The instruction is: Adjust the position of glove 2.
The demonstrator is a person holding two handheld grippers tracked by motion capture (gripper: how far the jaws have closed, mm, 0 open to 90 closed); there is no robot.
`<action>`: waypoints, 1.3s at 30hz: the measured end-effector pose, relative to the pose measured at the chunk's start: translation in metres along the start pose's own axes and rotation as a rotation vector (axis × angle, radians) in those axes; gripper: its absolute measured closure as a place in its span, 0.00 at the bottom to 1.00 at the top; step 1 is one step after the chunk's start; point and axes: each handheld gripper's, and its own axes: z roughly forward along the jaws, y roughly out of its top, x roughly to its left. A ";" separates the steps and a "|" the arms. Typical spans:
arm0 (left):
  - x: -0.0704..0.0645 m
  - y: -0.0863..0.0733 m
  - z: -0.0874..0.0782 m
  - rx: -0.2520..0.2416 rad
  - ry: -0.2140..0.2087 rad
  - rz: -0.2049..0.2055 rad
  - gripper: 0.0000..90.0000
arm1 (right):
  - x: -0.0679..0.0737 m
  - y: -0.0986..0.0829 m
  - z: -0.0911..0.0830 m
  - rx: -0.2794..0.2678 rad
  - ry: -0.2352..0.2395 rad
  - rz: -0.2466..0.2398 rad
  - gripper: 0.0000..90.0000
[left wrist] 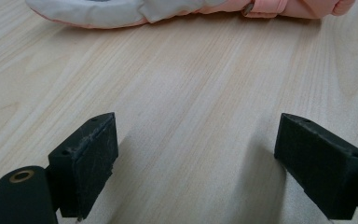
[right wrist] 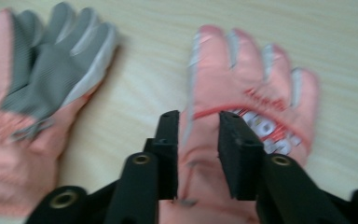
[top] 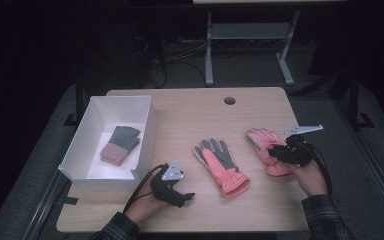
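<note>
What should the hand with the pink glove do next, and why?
Probably lift it a little. The right gripper has its jaws closed on a pinch of the back-up pink glove, which lies flat on the table. Its mate, the palm-up glove, lies apart, and the left gripper waits open, so a small lift would test the hold.

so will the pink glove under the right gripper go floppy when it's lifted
Probably: the pink glove looks padded and soft, so fingers and cuff would likely droop. The right gripper pinches a fabric fold, which may slip. It looks light.
</note>
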 end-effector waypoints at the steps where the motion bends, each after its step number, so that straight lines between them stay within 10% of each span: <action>1: 0.000 0.000 0.000 0.000 0.000 0.000 0.14 | -0.001 0.002 0.003 0.009 -0.003 0.006 0.71; 9: 0.000 0.000 0.000 0.001 0.001 0.000 0.14 | -0.010 -0.001 0.031 0.081 -0.015 0.037 0.60; 17: 0.000 0.001 0.000 0.005 0.003 0.008 0.14 | -0.010 -0.007 0.037 0.080 -0.017 -0.001 0.85; 39: 0.000 0.002 0.001 0.006 0.001 0.006 0.14 | -0.002 0.010 -0.002 -0.021 0.075 0.009 0.95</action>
